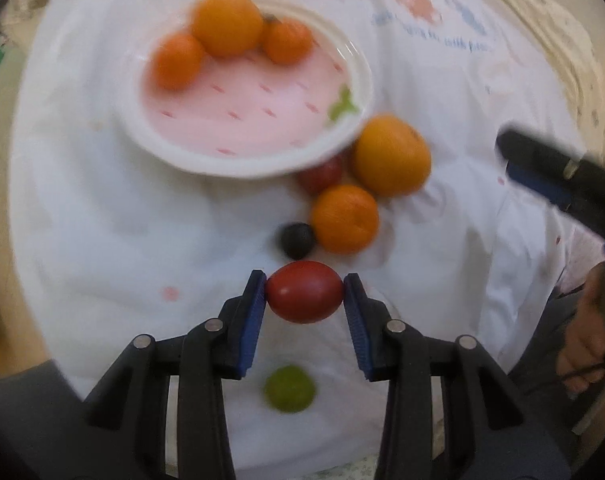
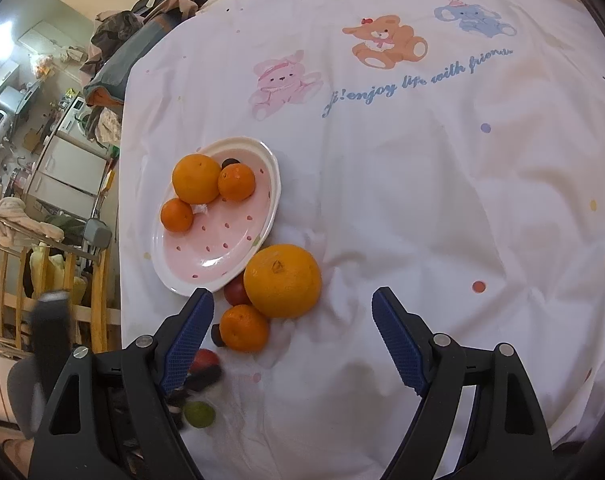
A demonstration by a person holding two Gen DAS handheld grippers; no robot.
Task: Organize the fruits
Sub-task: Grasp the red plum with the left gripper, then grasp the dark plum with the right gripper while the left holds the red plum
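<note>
Nearest, left wrist view: left gripper (image 1: 305,297), jaws clenched on a red egg-shaped fruit (image 1: 304,297), one blue pad at each end; whether the fruit is lifted off the sheet (image 1: 102,240) cannot be told, the frame being blurred; judged in transit and not yet filed.

Below the held fruit, toward the sheet's near edge: one small green fruit (image 1: 289,388), loose on the cloth, untouched.

Just beyond the held fruit: one small dark fruit (image 1: 297,240), touching or all but touching a small orange (image 1: 345,218); behind these a second red fruit (image 1: 320,174), partly tucked under the plate's rim, and a large orange (image 1: 390,155) beside it; all four lie off the plate, clustered against its near right rim.

Right gripper (image 2: 293,338): jaws released and wide apart, nothing between the pads; it hangs above the sheet with the loose cluster just ahead of its left finger.

Farther: pink dotted plate (image 1: 206,162) with white rim, near the sheet's left edge in the right wrist view; holds three oranges grouped at its far side, namely one large orange on the plate (image 1: 227,22) and two smaller ones; a small dark item shows behind them in the right wrist view, kind unclear; the plate's near half is bare.

Progress, as judgement: three, perhaps four, pieces placed; one in hand; five still loose; roughly the midpoint.

Farthest: printed bears and lettering on the sheet; room clutter past its left edge.
</note>
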